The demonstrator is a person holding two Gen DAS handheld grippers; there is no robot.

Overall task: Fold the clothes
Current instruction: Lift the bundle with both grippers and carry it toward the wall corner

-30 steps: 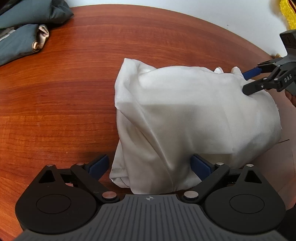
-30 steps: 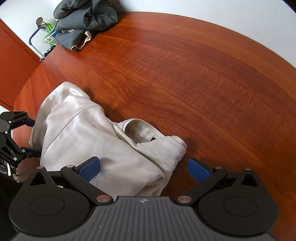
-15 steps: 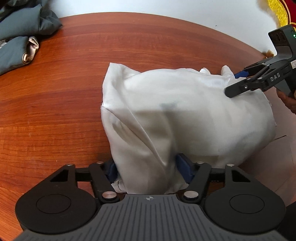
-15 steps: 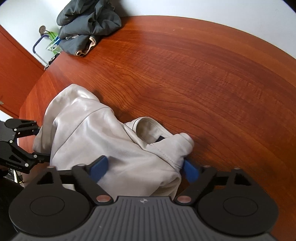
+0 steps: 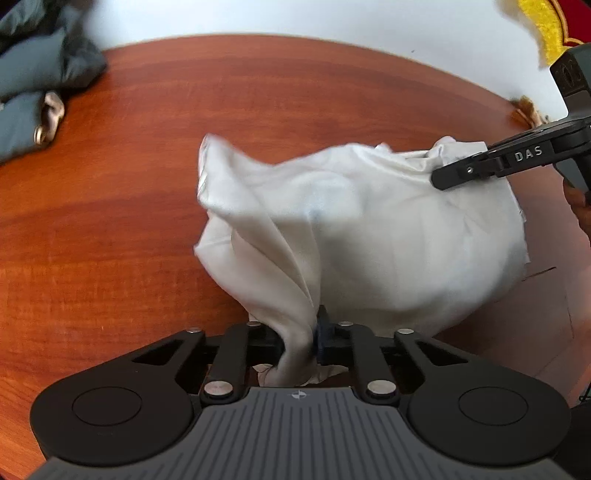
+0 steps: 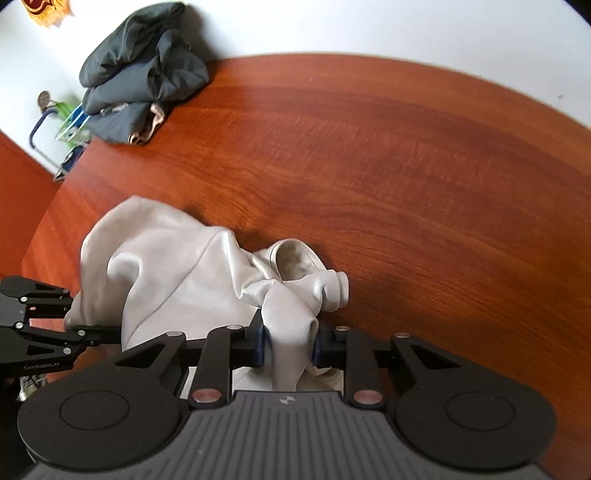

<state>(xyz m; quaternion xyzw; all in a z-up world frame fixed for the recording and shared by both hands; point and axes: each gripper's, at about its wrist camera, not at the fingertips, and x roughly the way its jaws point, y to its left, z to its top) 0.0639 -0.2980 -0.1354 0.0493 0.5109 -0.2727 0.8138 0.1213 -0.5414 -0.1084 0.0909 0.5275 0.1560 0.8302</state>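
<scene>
A white silky garment [image 5: 369, 229] lies bunched on the red-brown wooden table [image 5: 110, 221]. My left gripper [image 5: 299, 339] is shut on a gathered fold at the garment's near edge. In the right wrist view the same white garment [image 6: 184, 273] shows its collar opening, and my right gripper [image 6: 288, 343] is shut on a bunched fold beside it. The right gripper also appears in the left wrist view as a black arm [image 5: 491, 162] over the cloth's far right end. The left gripper's black linkage [image 6: 40, 332] shows at the left of the right wrist view.
A pile of dark grey clothes [image 6: 140, 77] sits at the table's far corner, also seen in the left wrist view as grey clothes [image 5: 40, 85]. A white wall [image 6: 369, 29] runs behind the table. A small cart with a blue frame [image 6: 59, 125] stands beyond the table's left edge.
Both grippers went from open around the garment's edges to shut on bunched folds. The cloth has been gathered and pulled up a little, and both views have lifted slightly.
</scene>
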